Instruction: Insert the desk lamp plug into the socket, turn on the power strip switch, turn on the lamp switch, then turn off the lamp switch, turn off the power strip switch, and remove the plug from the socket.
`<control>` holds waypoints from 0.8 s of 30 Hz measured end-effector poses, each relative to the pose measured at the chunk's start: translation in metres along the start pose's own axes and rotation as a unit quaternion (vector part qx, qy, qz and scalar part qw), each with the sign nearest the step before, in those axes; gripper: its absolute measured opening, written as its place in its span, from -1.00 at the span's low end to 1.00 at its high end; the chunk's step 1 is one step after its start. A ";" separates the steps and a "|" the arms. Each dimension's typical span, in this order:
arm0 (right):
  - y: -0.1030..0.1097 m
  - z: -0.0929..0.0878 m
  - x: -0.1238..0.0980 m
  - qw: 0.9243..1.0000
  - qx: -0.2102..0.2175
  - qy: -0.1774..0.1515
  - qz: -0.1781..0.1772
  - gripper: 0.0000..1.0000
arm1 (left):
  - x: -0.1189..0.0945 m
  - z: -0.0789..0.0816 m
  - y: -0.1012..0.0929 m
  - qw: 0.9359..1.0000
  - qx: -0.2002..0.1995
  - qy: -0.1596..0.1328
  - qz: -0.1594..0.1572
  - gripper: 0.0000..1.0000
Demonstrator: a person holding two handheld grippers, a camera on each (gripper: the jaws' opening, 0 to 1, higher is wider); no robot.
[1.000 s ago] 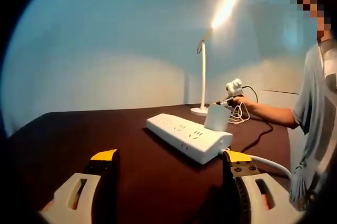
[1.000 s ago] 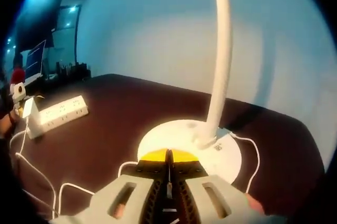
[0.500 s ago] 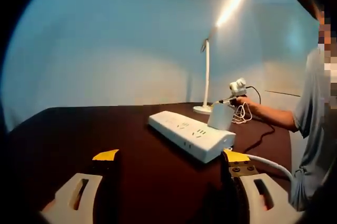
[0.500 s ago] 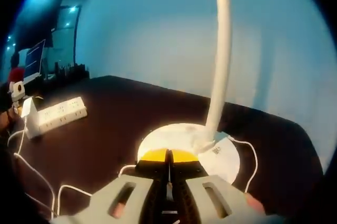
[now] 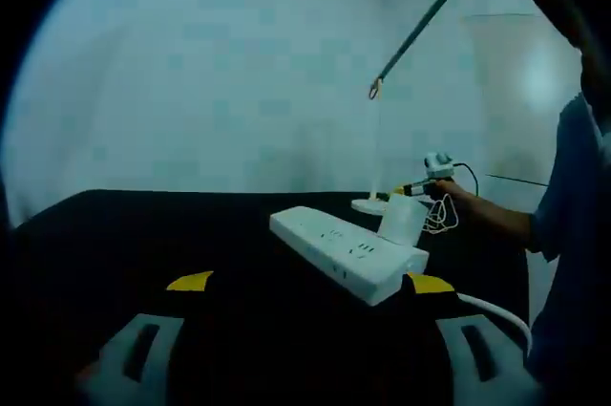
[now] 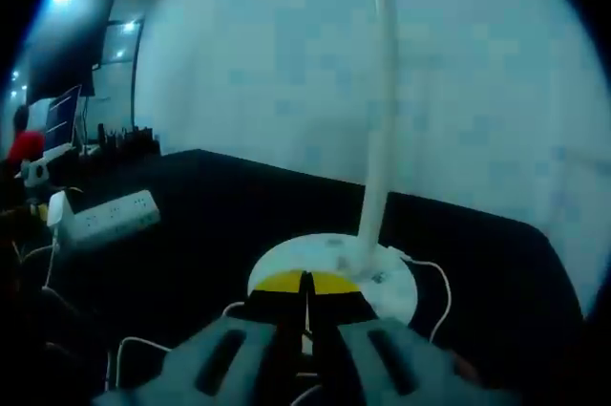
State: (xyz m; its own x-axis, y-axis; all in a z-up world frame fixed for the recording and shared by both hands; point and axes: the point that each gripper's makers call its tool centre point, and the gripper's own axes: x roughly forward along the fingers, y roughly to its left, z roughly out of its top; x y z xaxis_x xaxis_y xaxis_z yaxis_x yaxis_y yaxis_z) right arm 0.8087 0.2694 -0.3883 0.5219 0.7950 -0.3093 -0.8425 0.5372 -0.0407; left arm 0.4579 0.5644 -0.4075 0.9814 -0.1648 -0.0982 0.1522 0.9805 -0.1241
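Observation:
The desk lamp (image 5: 409, 43) stands dark at the table's far side, its round white base (image 6: 334, 267) just beyond my right gripper (image 6: 306, 284). That gripper is shut, yellow tips together at the base's near edge. A white power strip (image 5: 346, 251) lies in the middle of the dark table, with the lamp's white plug block (image 5: 402, 218) standing in its far end. My left gripper (image 5: 307, 283) is open, short of the strip and apart from it. The right gripper (image 5: 431, 169) appears in the left gripper view by the lamp base.
The lamp's white cord (image 6: 434, 287) loops from the base across the dark table (image 5: 143, 234). The strip's thick white cable (image 5: 492, 307) runs off to the right. A person's arm (image 5: 492, 220) reaches in from the right. A pale wall stands behind.
The lamp has gone dark and the whole scene is dimmer. The right gripper stays shut at the lamp base. The left gripper view has shifted slightly.

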 end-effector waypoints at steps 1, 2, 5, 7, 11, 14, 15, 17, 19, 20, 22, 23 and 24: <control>0.004 0.000 -0.002 1.000 0.000 -0.002 0.000 -0.94 | 0.000 0.000 0.001 1.000 -0.001 0.000 0.001 0.49; 0.005 0.001 -0.003 1.000 0.002 -0.003 0.000 -0.94 | 0.000 0.000 0.001 1.000 -0.001 0.000 0.002 0.49; 0.004 0.002 -0.004 1.000 0.005 -0.006 0.001 -0.94 | 0.001 0.000 0.002 1.000 -0.003 0.001 0.003 0.49; 0.007 0.003 -0.005 1.000 0.008 -0.008 0.004 -0.94 | 0.001 0.000 0.000 1.000 -0.001 0.000 -0.002 0.43; 0.007 0.007 -0.008 1.000 0.012 -0.014 0.008 -0.94 | 0.003 -0.003 -0.001 1.000 -0.008 0.007 -0.006 0.38; 0.016 0.005 -0.010 1.000 0.016 -0.015 0.009 -0.93 | 0.003 0.001 0.001 1.000 -0.019 -0.003 -0.001 0.39; 0.015 0.004 -0.010 1.000 0.017 -0.015 0.009 -0.93 | 0.003 0.004 0.002 1.000 -0.025 -0.010 0.000 0.40; 0.007 0.005 -0.008 1.000 0.020 -0.013 0.011 -0.93 | 0.003 0.006 0.003 0.999 -0.029 -0.016 0.004 0.42; 0.014 0.006 -0.012 0.999 0.022 -0.016 0.015 -0.93 | 0.006 0.007 0.003 0.999 -0.026 -0.018 0.006 0.51; 0.024 0.006 -0.017 0.999 0.022 -0.018 0.016 -0.93 | 0.008 0.006 0.003 1.000 -0.024 -0.016 0.006 0.55; 0.005 0.011 -0.011 0.999 0.022 -0.021 0.018 -0.93 | 0.008 0.006 0.002 1.000 -0.023 -0.015 0.004 0.57; 0.006 0.012 -0.011 0.999 0.023 -0.022 0.019 -0.93 | 0.007 0.009 0.000 1.000 -0.023 -0.019 0.003 0.59; 0.007 0.012 -0.012 0.999 0.025 -0.023 0.020 -0.93 | 0.005 0.012 -0.001 0.999 -0.023 -0.026 0.002 0.61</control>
State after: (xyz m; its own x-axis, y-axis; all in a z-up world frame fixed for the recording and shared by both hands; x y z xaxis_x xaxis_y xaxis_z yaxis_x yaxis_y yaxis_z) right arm 0.7984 0.2670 -0.3736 0.4944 0.8276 -0.2657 -0.8557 0.5171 0.0186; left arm 0.4643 0.5641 -0.3958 0.9870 -0.1533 -0.0476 0.1432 0.9750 -0.1699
